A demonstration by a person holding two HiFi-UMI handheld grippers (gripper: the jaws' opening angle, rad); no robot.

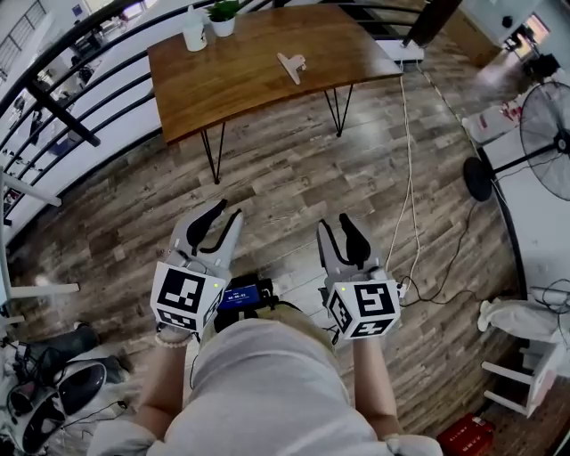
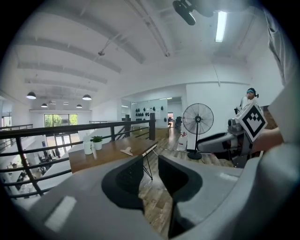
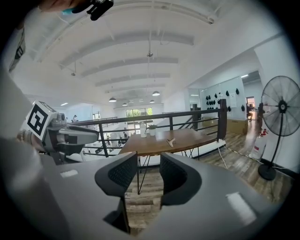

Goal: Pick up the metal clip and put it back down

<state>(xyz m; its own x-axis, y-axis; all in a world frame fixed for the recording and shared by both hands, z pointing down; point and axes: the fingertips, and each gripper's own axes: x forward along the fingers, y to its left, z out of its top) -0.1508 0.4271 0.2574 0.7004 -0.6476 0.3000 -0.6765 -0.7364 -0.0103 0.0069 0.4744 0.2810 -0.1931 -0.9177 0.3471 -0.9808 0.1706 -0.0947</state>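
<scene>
We stand on the wooden floor [image 1: 294, 178], well short of the table [image 1: 232, 80], holding both tools low in front of us. The left gripper [image 1: 226, 214] has its jaws parted by a narrow gap, and nothing sits between them (only floorboards show through the gap in its own view). The right gripper [image 1: 337, 223] is likewise a little apart and holds nothing. The metal clip [image 1: 292, 64] lies on the tabletop, toward the right half, well apart from both grippers. At the table's far edge we see a white container [image 1: 194, 31] just beside a small potted plant [image 1: 223, 16]. A black railing [image 1: 53, 107] runs past the table's left, and a standing fan [image 1: 545, 125] is off to our right.
</scene>
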